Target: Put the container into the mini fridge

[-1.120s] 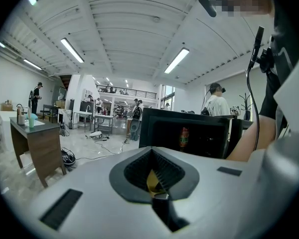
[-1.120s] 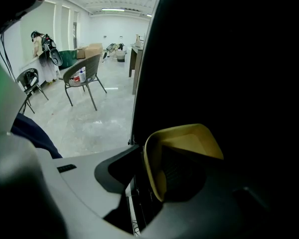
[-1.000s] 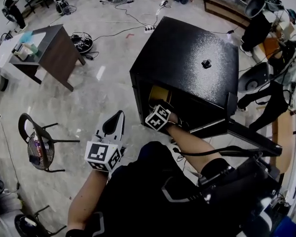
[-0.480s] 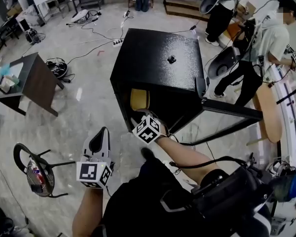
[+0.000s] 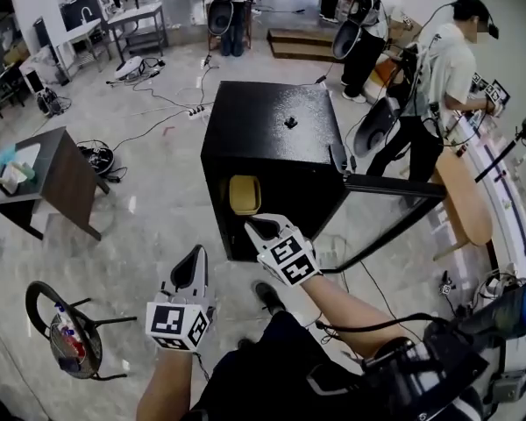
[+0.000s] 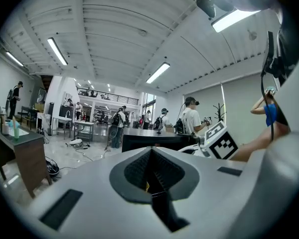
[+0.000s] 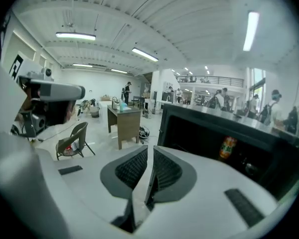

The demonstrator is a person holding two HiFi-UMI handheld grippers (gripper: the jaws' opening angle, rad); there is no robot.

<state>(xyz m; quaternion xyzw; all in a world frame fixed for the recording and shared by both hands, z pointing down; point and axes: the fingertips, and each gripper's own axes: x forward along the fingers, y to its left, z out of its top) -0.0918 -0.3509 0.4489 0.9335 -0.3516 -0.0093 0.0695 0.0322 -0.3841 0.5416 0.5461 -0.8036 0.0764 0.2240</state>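
Grey workshop floor point(image 5: 158, 222): the mini fridge point(image 5: 272, 139) stands open, the yellow container point(image 5: 245, 195) inside it. Before the fridge, the right gripper point(image 5: 261, 228) is closing its jaws on nothing, and the left gripper point(image 5: 194, 264) has its jaws pressed together, empty. The orange label on a bottle point(image 7: 228, 147) in the fridge is unreadable.

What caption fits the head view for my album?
Yellow container sits inside the open black fridge, its door swung wide.

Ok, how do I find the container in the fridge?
Find the big black mini fridge on the floor, its door swung open. Inside, near the left wall, sits the container: a yellow box with rounded corners, unlike the upright orange-labelled bottle also in there.
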